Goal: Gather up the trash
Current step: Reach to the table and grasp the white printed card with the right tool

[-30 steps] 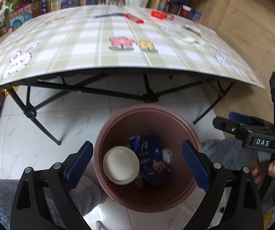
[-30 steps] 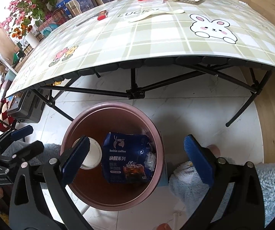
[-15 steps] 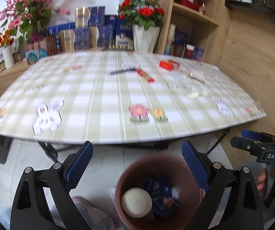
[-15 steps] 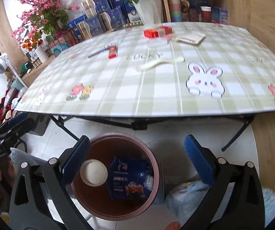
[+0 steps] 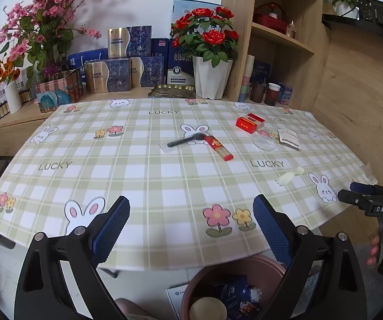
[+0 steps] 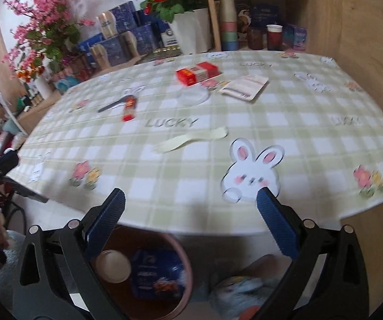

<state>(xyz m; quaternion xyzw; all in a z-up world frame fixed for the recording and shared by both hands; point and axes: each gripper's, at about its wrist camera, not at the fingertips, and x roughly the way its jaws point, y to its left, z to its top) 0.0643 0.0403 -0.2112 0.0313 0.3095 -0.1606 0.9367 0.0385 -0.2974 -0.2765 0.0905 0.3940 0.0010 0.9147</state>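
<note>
Trash lies on the checked table: a red box, a red stick pack, a black pen-like item, a clear lid, a white sachet and a pale plastic spoon. The pink bin stands on the floor below the table's near edge, holding a blue coffee bag and a white cup lid. My left gripper and right gripper are both open and empty, above the bin at the table edge.
Flower pots, blue and gold gift boxes and cups stand behind the table on a wooden shelf unit. A wood wall is at the right. The right gripper shows in the left wrist view.
Both grippers have risen from over the bin and tilted up, so the table top and its trash now fill the views. Both stay open and empty.
</note>
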